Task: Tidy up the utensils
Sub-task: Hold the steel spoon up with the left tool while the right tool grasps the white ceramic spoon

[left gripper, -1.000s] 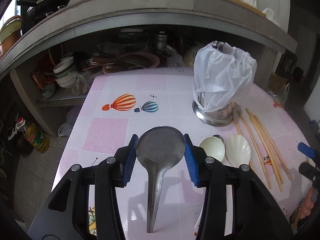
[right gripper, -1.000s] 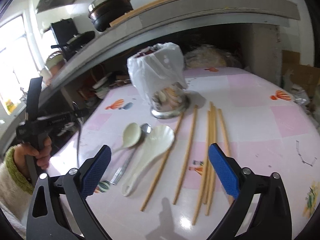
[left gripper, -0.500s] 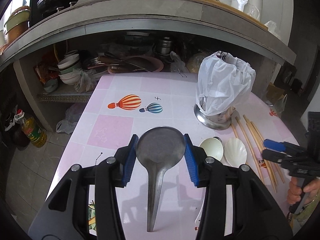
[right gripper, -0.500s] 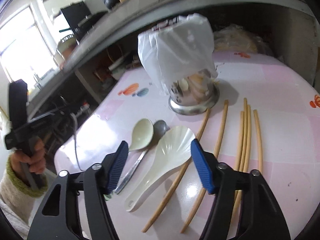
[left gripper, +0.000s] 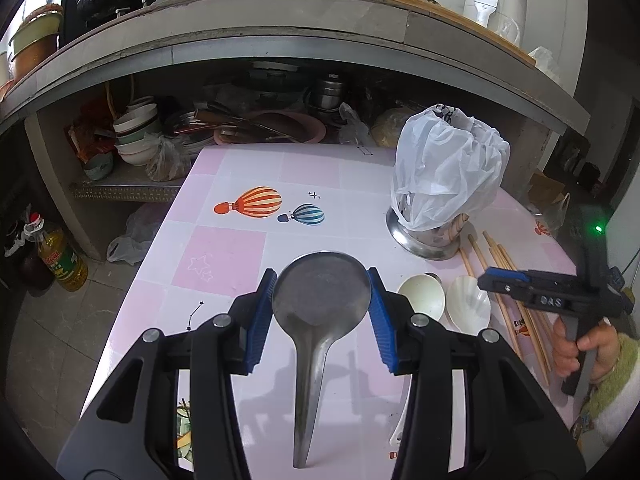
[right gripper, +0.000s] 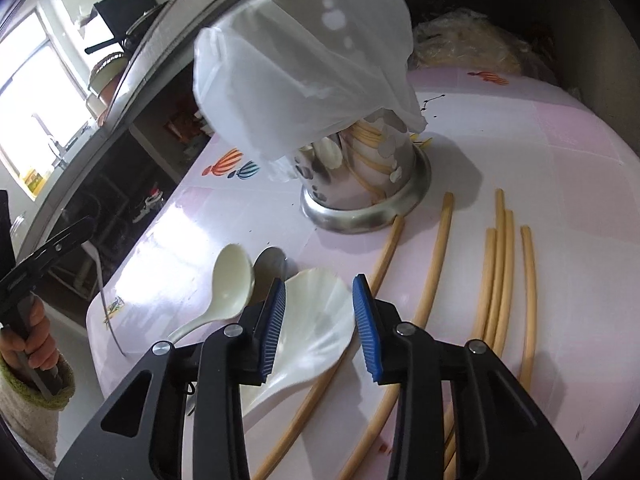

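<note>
Utensils lie loose on the pink table (right gripper: 560, 152). The right gripper (right gripper: 319, 320), angled steeply down, has just been narrowing, its fingers half-open over the white scalloped spoon (right gripper: 316, 320), not yet gripping; its smooth bowl may slip. The left gripper (left gripper: 320, 316), tilted down, clamps a metal ladle (left gripper: 320, 300) by its bowl.

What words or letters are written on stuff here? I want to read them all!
"DAS": raised letters on the black right gripper, seen from the left wrist.
White appliance on the counter: a brand word, too small to read.
Oil bottle on the floor: red label, blurred.
White plastic bag: dark print at the top, unreadable.
</note>
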Motion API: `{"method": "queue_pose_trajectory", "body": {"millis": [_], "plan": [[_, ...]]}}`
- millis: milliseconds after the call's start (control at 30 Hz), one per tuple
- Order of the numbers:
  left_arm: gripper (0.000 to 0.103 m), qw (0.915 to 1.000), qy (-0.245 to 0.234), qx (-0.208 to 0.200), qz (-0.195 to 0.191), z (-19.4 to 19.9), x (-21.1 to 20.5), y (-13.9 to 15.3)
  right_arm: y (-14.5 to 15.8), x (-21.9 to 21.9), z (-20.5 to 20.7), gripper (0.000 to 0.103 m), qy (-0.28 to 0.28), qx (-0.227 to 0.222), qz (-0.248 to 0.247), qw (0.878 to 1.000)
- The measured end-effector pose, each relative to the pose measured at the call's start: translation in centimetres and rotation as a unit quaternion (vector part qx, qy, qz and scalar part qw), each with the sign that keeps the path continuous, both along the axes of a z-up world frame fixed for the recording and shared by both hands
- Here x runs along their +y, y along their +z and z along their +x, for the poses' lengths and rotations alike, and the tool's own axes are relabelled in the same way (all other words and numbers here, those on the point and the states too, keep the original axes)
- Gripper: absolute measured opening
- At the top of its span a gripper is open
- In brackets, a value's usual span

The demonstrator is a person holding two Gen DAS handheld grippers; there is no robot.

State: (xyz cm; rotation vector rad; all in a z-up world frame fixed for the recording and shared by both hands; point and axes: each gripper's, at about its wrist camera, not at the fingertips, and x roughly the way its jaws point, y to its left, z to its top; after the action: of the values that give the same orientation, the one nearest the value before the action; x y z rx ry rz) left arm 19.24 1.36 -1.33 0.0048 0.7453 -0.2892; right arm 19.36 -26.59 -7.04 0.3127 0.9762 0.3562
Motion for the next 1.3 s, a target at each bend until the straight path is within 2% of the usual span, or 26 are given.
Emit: {"method": "queue_pose_trajectory", "body": {"millis": [233, 500, 700, 967, 1067, 1300], "plan": [[0.043, 1.0000, 0.001, 0.004, 0.001, 0.2, 0.0, -0.1, -1.2, 0.2, 3.1, 0.035, 0.052, 0.027, -0.011, 0.998], [0.043, 1.0000, 0.001, 0.007, 0.006, 0.4, -0.3, -0.3, -1.6, 0.6, 5.1, 0.034, 0.134, 0.052, -0.004, 0.990], [0.043, 0.9999, 0.002, 0.008, 0.006, 0.5, -0.3, -0.4, -1.5, 0.8, 5.7, 0.022, 0.169, 0.065, -0.024, 0.983], [0.043, 0.9999, 0.001, 0.008, 0.006, 0.6, -0.3, -0.3, -1.0, 0.9, 4.4, 0.009, 0.173, 0.053, -0.030, 0.983], [0.043, 1.0000, 0.000, 0.006, 0.006, 0.6, -0.4, -0.2, 0.0, 1.2, 3.6, 0.008, 0.169, 0.039, -0.033, 0.984], [0.043, 1.0000, -0.001, -0.005, 0.003, 0.0, -0.4, 0.6, 4.6, 0.8, 0.6, 0.004, 0.122, -0.015, -0.030, 0.992]]}}
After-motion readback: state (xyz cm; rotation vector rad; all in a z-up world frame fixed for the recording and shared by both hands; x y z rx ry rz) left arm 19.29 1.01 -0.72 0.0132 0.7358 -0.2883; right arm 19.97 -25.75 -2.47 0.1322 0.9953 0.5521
